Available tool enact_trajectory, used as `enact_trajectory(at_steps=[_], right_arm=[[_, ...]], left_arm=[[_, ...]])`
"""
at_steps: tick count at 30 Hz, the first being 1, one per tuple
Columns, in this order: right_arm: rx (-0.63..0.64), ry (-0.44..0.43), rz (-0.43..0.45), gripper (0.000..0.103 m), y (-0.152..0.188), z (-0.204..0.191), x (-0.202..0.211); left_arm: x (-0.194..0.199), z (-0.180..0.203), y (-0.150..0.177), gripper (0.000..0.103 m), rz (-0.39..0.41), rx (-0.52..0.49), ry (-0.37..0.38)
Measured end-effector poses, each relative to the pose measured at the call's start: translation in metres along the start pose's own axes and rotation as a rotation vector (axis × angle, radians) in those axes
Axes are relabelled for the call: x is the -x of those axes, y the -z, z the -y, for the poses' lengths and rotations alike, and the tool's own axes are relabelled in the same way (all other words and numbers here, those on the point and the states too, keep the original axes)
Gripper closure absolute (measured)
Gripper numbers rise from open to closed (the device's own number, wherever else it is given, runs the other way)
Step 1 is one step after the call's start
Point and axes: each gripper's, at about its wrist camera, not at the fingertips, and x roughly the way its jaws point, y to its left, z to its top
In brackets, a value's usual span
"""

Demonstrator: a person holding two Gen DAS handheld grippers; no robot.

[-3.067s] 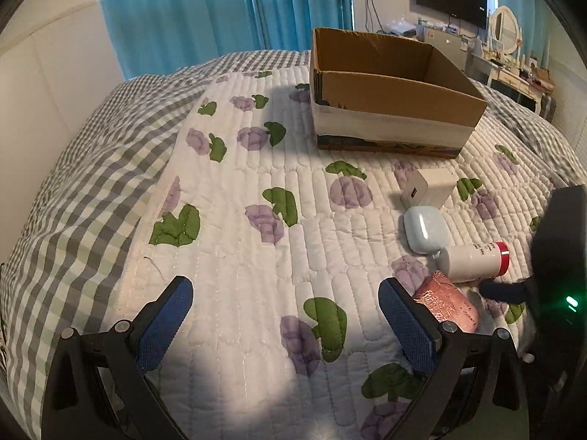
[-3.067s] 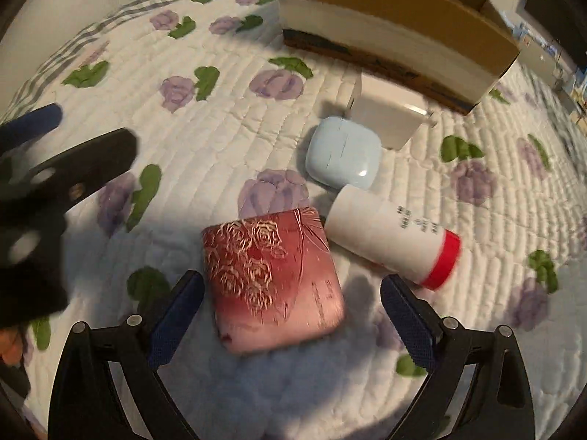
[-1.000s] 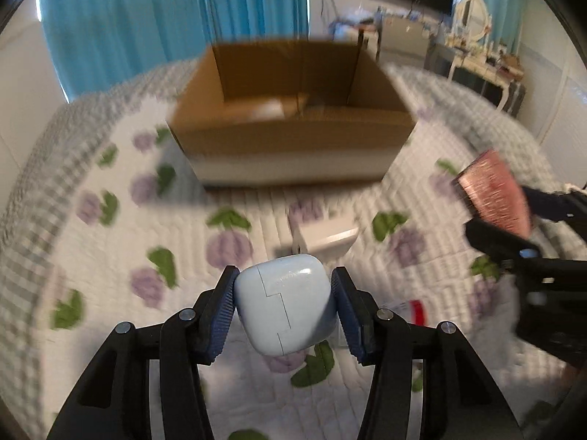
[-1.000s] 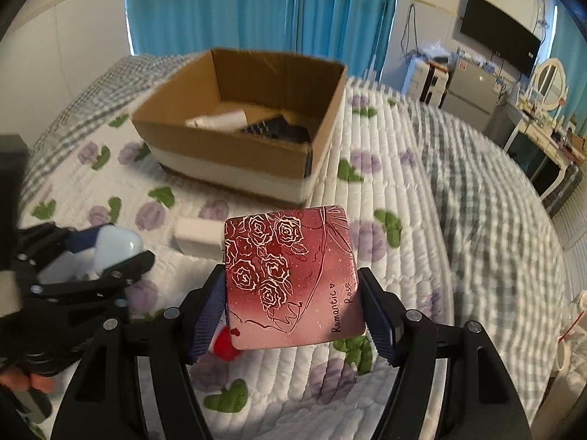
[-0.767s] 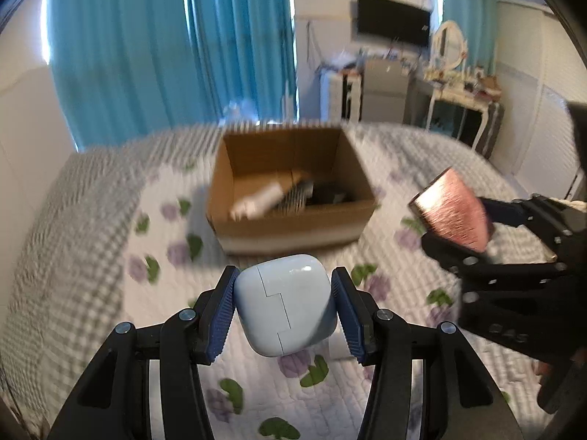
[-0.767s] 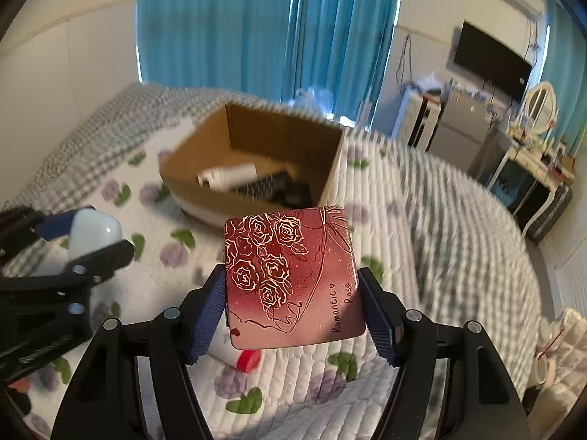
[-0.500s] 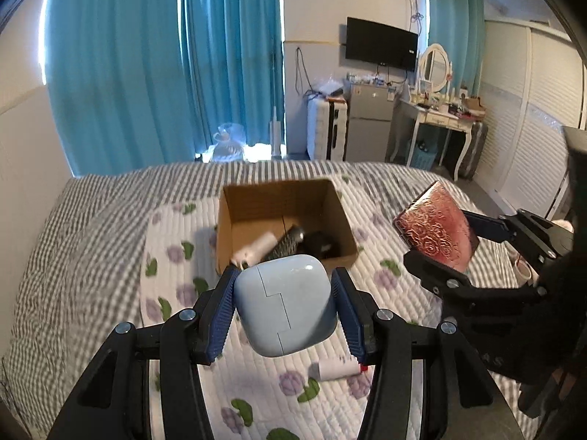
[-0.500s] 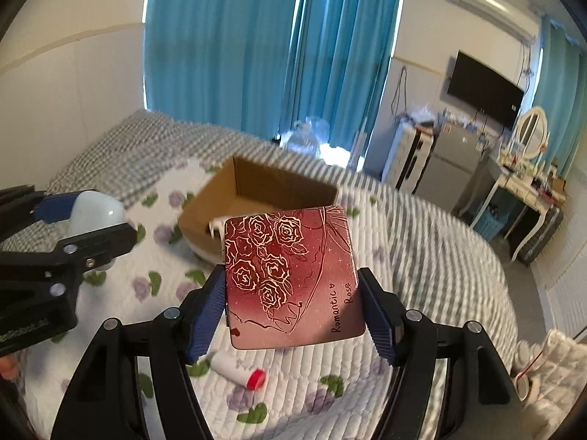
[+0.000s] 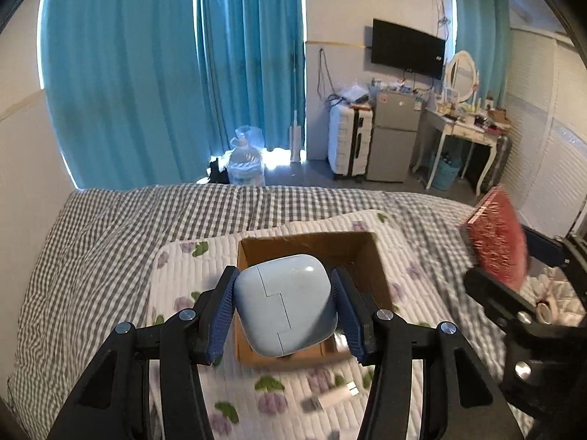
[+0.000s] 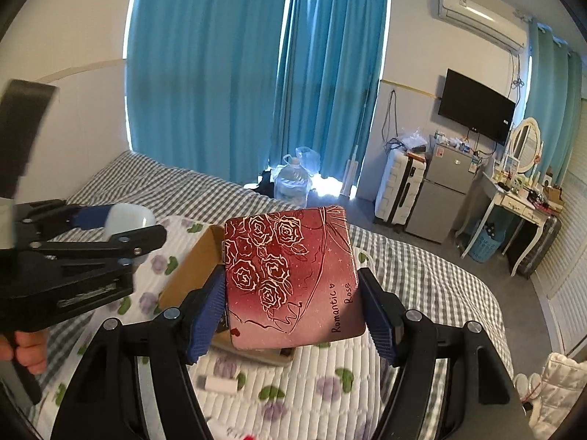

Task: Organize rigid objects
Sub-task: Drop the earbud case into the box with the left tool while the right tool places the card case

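A bedroom with teal curtains, a wall television and a dressing table lies behind a bed [image 9: 91, 242] in grey check, with a white quilted pad [image 9: 183, 282] printed with purple flowers spread over it. On the pad sits an open cardboard box [image 9: 370, 256], far below both grippers.

The left gripper [image 9: 285, 308] is clamped on a pale blue earbud case [image 9: 286, 308], its blue pads pressing the case's two rounded flanks. The case looks light, stiff and glossy, so it probably slides easily; the curved sides give the pads little flat to bear on, and a hold across the middle, as now, seems the safest.

The right gripper [image 10: 293, 304] is clamped on a flat red tin [image 10: 290, 278] drawn with roses and lettered "Romantic Rose", taken by its two opposite edges. It looks rigid and thin; a small hinge shows on its left edge, so a lid may swing if the squeeze loosens.

Both held things hang high over the bed, above and nearer than the box.

Each held thing covers most of the box in its own view, so the box's contents cannot be made out. A small white object [image 9: 332, 398] on the pad near the box is blurred. In the left view the tin [image 9: 495, 238] is smeared too. At the left edge of the right view, only the fingers of a hand [image 10: 24, 348] show.
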Motion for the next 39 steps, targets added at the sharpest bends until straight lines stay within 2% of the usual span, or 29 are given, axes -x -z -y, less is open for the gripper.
enact_trajectory(at_steps=[6, 12, 18, 20, 23, 25, 26, 33, 39], right_arm=[[-0.02, -0.009, -0.044, 0.034, -0.003, 0.015, -0.071], [-0.024, -0.033, -0.104, 0.034, 0.015, 0.026, -0.138], [-0.024, -0.048, -0.129, 0.034, 0.032, 0.033, -0.175], [-0.031, -0.05, -0.133, 0.034, 0.036, 0.032, -0.183], [-0.031, -0.055, -0.139, 0.034, 0.041, 0.033, -0.187], [-0.033, -0.055, -0.139, 0.034, 0.041, 0.033, -0.187], [-0.034, -0.053, -0.138, 0.034, 0.041, 0.032, -0.185], [-0.01, -0.023, -0.135, 0.034, 0.032, 0.023, -0.177], [0.009, -0.031, -0.167, 0.034, 0.027, -0.001, -0.2]], left_arm=[[-0.083, 0.009, -0.005, 0.05, -0.041, -0.014, -0.02], [-0.165, 0.016, 0.018, 0.05, -0.118, -0.031, -0.029], [-0.202, 0.017, 0.043, 0.05, -0.18, -0.054, -0.052], [-0.205, 0.014, 0.046, 0.05, -0.197, -0.04, -0.043], [-0.196, 0.012, 0.044, 0.048, -0.174, -0.028, -0.029], [-0.19, 0.01, 0.042, 0.037, -0.162, -0.011, -0.024], [-0.185, 0.008, 0.041, 0.035, -0.155, 0.0, -0.023], [-0.15, -0.009, 0.022, 0.035, -0.098, 0.007, -0.034], [-0.137, -0.033, 0.015, 0.035, -0.079, 0.029, -0.043]])
